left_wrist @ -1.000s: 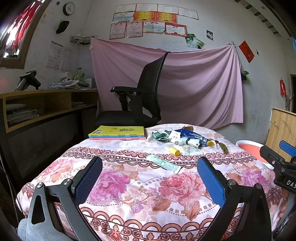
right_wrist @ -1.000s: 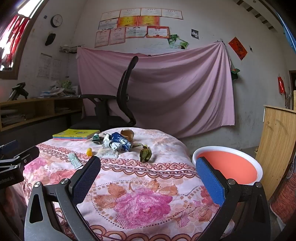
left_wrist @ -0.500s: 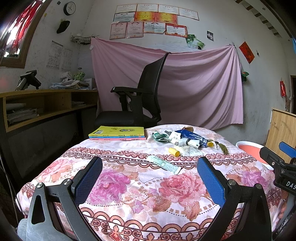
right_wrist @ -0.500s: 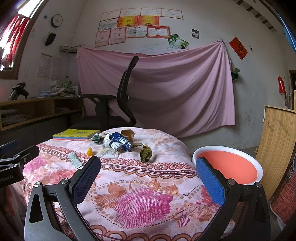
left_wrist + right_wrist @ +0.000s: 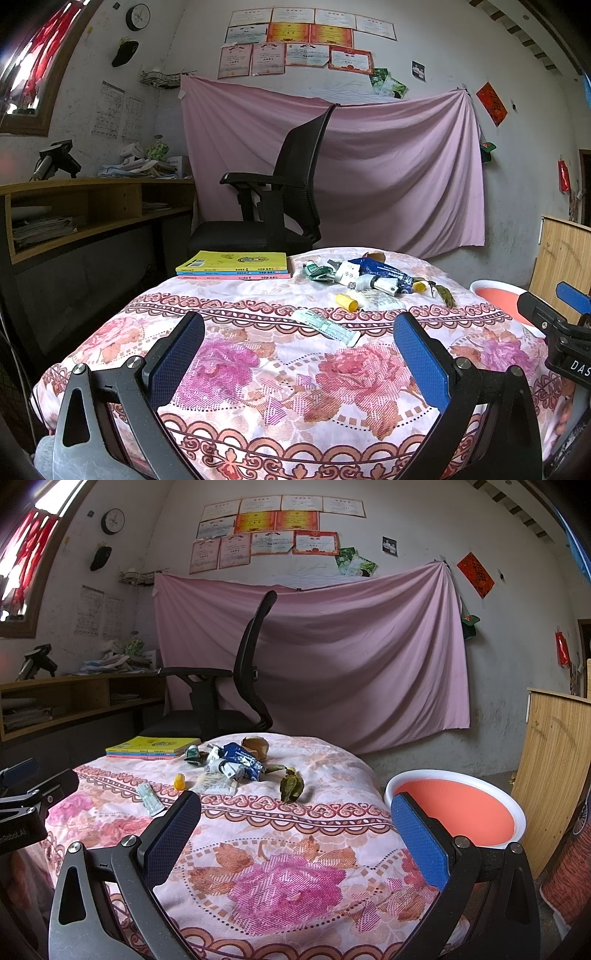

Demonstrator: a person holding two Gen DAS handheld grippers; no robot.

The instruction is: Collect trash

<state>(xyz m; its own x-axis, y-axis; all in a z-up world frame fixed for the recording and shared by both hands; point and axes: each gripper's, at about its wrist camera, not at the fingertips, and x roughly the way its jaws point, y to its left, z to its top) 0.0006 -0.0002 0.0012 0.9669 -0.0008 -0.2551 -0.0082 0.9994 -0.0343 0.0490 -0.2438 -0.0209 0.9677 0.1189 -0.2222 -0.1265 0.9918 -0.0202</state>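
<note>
Trash lies on a floral tablecloth [image 5: 295, 369]: a flat green-white wrapper [image 5: 325, 327], a yellow cap [image 5: 347, 302], a clear packet [image 5: 376, 299], a blue crumpled bag [image 5: 384, 275], a green crumpled wrapper [image 5: 314, 269] and a dry leaf [image 5: 445, 295]. The right wrist view shows the same wrapper [image 5: 149, 798], cap [image 5: 180, 781], blue bag [image 5: 242, 762], leaf [image 5: 291, 784] and a brown fruit peel [image 5: 255, 746]. An orange basin with a white rim [image 5: 458, 808] stands right of the table. My left gripper [image 5: 297, 343] and right gripper [image 5: 295, 825] are open, empty, short of the trash.
A stack of books [image 5: 234, 264] lies at the table's far left. A black office chair [image 5: 273, 206] stands behind the table before a pink sheet. A wooden shelf desk [image 5: 74, 210] runs along the left wall. A wooden board [image 5: 554, 768] leans at the right.
</note>
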